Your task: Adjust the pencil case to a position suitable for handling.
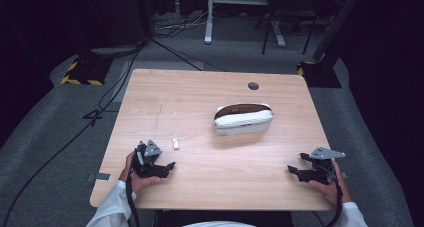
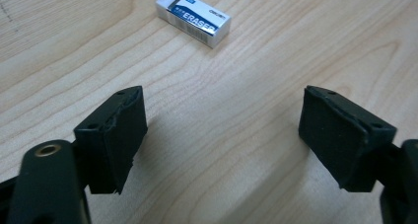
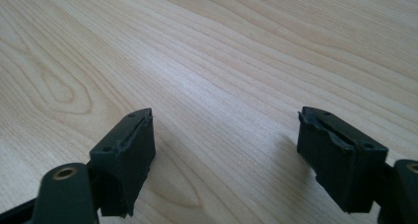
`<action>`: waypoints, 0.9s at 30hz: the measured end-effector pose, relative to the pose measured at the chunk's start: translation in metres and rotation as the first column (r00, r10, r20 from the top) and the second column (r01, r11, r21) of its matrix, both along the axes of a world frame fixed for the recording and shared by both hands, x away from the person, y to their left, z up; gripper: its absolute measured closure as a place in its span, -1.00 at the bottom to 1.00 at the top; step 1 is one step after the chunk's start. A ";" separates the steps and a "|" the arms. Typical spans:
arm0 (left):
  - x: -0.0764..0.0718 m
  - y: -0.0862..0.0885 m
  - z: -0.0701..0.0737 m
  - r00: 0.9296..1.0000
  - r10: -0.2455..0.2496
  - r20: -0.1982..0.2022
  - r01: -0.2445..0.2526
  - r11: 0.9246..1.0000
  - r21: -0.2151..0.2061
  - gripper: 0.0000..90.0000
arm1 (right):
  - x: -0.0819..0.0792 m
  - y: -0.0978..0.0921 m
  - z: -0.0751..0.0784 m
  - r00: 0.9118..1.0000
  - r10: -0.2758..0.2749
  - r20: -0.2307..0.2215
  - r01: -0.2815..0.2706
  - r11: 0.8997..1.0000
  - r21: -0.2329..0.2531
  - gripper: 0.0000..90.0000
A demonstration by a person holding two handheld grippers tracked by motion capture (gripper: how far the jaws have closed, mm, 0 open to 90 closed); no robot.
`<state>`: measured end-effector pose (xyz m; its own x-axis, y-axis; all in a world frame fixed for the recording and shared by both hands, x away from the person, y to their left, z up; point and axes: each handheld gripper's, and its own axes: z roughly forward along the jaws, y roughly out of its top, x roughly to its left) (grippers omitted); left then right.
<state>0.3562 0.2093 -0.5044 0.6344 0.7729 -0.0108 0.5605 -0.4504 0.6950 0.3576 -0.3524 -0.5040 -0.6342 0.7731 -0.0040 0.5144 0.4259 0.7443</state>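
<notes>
from above, the person's two hands rest near the front edge of the wooden bench, one toward each front corner. the left claw sits close to the front left corner, jaws pointing in toward the middle of the bench, and the small white eraser lies just beyond it, a little farther from the front edge and apart from the jaws, nothing touching it. the right claw sits near the front right corner, also pointing inward, well apart from the eraser. a white pencil case with a dark open top lies past the middle of the bench, toward the back edge, and a small round hole shows near the back edge. in the left gripper view, the left claw stands wide open with bare wood between the pads and nothing held; the eraser lies flat ahead of the jaws, angled, its blue label reading "eraser", nearer the line of the jaw seen on the left than the one on the right, clear of both. in the right gripper view, the right claw is likewise spread wide, holding nothing, with plain wood grain of the bench between and beyond its pads.
</notes>
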 end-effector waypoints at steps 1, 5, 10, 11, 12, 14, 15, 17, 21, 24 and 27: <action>0.001 -0.002 0.000 1.000 0.008 -0.001 -0.008 1.000 -0.003 -0.63 | 0.000 0.000 0.000 1.000 0.001 0.001 -0.001 1.000 0.000 -0.49; 0.005 -0.010 0.000 0.999 0.054 -0.004 -0.054 0.999 0.004 -0.63 | 0.001 0.000 0.000 1.000 0.007 0.000 -0.007 1.000 -0.001 -0.50; 0.010 -0.023 0.000 0.998 0.068 -0.001 -0.068 0.998 -0.004 -0.62 | 0.001 0.000 0.000 1.000 0.008 0.000 -0.008 1.000 -0.001 -0.51; 0.011 -0.025 0.000 0.998 0.066 -0.005 -0.066 0.998 -0.006 -0.62 | 0.001 0.000 0.000 1.000 0.008 0.000 -0.008 1.000 -0.001 -0.51; 0.014 -0.030 0.000 0.998 0.061 0.000 -0.061 0.998 -0.003 -0.61 | 0.002 0.000 0.000 1.000 0.007 0.000 -0.007 1.000 -0.002 -0.51; 0.016 -0.032 0.000 0.998 0.065 0.000 -0.065 0.998 -0.002 -0.61 | 0.002 0.001 0.000 1.000 0.007 0.000 -0.007 1.000 -0.002 -0.51; 0.018 -0.034 0.000 0.998 0.062 0.003 -0.062 0.998 0.005 -0.61 | 0.001 0.001 0.000 1.000 0.007 0.000 -0.007 1.000 -0.002 -0.51; 0.022 -0.039 0.001 0.998 0.069 0.001 -0.069 0.998 0.004 -0.61 | 0.001 0.001 0.000 1.000 0.007 0.001 -0.007 1.000 -0.003 -0.51; 0.028 -0.043 0.000 0.995 0.100 0.004 -0.100 0.995 -0.002 -0.61 | 0.002 0.001 0.000 1.000 0.007 0.001 -0.007 1.000 -0.003 -0.51; 0.033 -0.045 0.000 0.994 0.106 0.000 -0.106 0.994 -0.010 -0.60 | 0.002 0.001 0.000 1.000 0.007 0.000 -0.007 1.000 -0.002 -0.51; 0.036 -0.046 0.001 0.995 0.102 0.007 -0.102 0.995 -0.006 -0.54 | 0.002 0.001 0.000 1.000 0.007 0.000 -0.007 1.000 -0.002 -0.51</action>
